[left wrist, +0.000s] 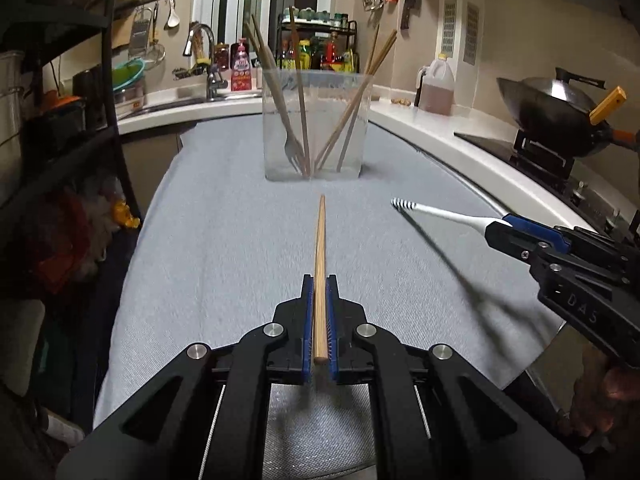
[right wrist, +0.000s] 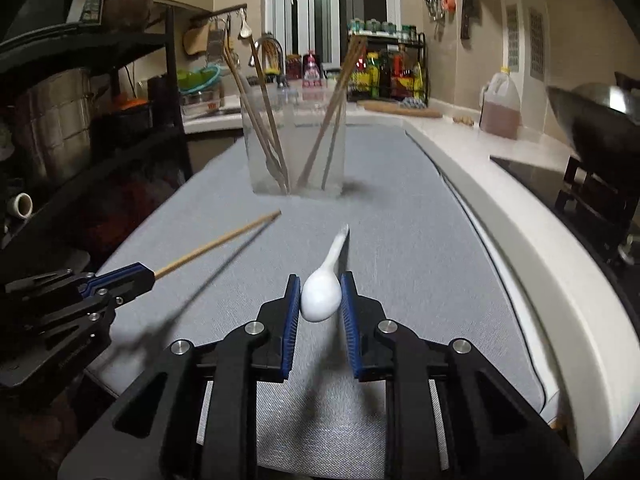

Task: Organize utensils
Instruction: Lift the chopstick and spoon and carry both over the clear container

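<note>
Two grippers each carry a utensil toward the clear holder.

The left gripper (left wrist: 320, 292) is squeezed tight on a thin wooden chopstick (left wrist: 320, 264), which points to 12 o'clock at the clear holder (left wrist: 316, 124). It looks light, stiff and smooth, so it could slide; holding near the thick end seems best. The right gripper (right wrist: 320, 292) pinches the round bowl of a white spoon (right wrist: 321, 294), with its handle at 12 o'clock. The spoon looks hard, shiny, slippery and easy to break. Both hang above the grey mat (left wrist: 208, 240). The holder has chopsticks and a fork (left wrist: 290, 140) inside.
</note>
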{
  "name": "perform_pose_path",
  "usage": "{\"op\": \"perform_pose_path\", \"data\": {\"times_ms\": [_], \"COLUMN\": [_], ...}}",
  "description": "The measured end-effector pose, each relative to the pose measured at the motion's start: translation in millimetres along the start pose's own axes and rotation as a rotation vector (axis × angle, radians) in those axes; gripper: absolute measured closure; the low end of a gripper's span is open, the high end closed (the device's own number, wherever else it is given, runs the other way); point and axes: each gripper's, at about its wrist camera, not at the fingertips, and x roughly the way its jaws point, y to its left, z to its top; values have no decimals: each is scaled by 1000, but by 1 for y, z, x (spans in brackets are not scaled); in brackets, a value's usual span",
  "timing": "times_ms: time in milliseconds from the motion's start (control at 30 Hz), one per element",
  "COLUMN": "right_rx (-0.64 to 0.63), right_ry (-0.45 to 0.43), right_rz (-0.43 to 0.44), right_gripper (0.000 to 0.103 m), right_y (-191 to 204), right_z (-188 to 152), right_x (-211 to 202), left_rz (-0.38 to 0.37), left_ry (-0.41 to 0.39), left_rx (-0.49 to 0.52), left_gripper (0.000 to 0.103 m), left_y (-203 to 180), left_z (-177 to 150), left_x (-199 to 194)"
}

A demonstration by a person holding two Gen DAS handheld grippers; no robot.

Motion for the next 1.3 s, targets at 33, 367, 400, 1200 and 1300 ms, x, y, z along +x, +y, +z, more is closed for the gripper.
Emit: {"op": "perform_pose_path", "data": {"times_ms": [33, 367, 400, 1200, 1300], "right_rx": [-4, -6, -2, 173, 205], "right_ry": [-12, -94, -99, -26, -11], "right_rz": [2, 19, 24, 190, 220], "right_gripper": [82, 84, 84, 95, 95], "right_y": [0, -14, -16, -29, -29], "right_z": [4, 56, 62, 140, 148], "right_x": [-3, -9, -8, 1, -1], "left_rz": [0, 7, 7, -56, -62], "left_ry": [-12, -120, -134, -53, -30], "left_rx": [3, 13, 18, -3, -15], "left_gripper": [97, 97, 97, 97, 97], "left_y": [0, 7, 7, 27, 31], "left_z": [5, 59, 67, 178, 185], "left_x": [-3, -17, -17, -19, -21]}}
